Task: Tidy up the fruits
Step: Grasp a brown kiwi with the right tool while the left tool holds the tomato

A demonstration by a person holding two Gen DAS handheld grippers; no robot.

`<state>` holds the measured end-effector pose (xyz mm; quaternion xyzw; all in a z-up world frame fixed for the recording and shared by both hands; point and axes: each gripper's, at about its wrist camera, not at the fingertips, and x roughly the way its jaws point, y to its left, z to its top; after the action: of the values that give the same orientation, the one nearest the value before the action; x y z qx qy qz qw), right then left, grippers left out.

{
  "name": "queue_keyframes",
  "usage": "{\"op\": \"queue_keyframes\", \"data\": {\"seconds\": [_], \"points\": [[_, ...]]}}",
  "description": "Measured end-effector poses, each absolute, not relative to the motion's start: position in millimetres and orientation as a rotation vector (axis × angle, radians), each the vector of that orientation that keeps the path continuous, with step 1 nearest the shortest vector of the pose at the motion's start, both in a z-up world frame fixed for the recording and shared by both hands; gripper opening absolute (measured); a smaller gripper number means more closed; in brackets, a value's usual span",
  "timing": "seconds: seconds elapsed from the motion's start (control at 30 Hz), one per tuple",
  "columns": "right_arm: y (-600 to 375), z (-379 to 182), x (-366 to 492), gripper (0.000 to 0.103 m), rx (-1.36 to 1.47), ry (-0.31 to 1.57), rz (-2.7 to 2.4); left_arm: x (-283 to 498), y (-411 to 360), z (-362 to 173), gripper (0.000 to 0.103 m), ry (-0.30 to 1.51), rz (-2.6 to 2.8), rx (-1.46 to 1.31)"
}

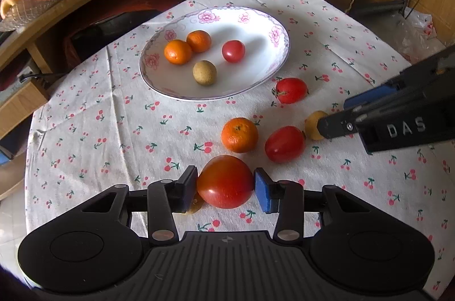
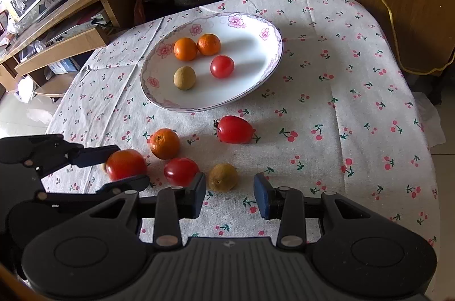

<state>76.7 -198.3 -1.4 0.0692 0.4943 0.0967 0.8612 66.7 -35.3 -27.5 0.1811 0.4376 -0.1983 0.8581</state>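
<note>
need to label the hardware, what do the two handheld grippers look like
Both are matte black plastic. The left gripper and right gripper each have a ribbed centre plate, two round side lobes, hinged link arms with silver pins, and flat dark blue finger pads. The right one's side carries white letters "DAS". No cables, hands or sleeves show.

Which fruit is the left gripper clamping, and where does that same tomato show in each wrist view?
Left wrist: the large tomato sits bottom centre, squeezed by the left gripper.
Right wrist: the same tomato is at lower left, between the left gripper's fingers.
Shared landmark: the floral plate beyond it, and the tangerine on the cloth beside it.
</note>
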Motion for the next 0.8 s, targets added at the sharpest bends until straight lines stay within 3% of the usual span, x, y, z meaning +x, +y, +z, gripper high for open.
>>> {"op": "queue_keyframes", "data": {"seconds": [0.8], "points": [[-200,-9,73,0.037,0.112,1.036,0.231,13,-34,-28,0.052,0.979,-0.504,0.333]]}}
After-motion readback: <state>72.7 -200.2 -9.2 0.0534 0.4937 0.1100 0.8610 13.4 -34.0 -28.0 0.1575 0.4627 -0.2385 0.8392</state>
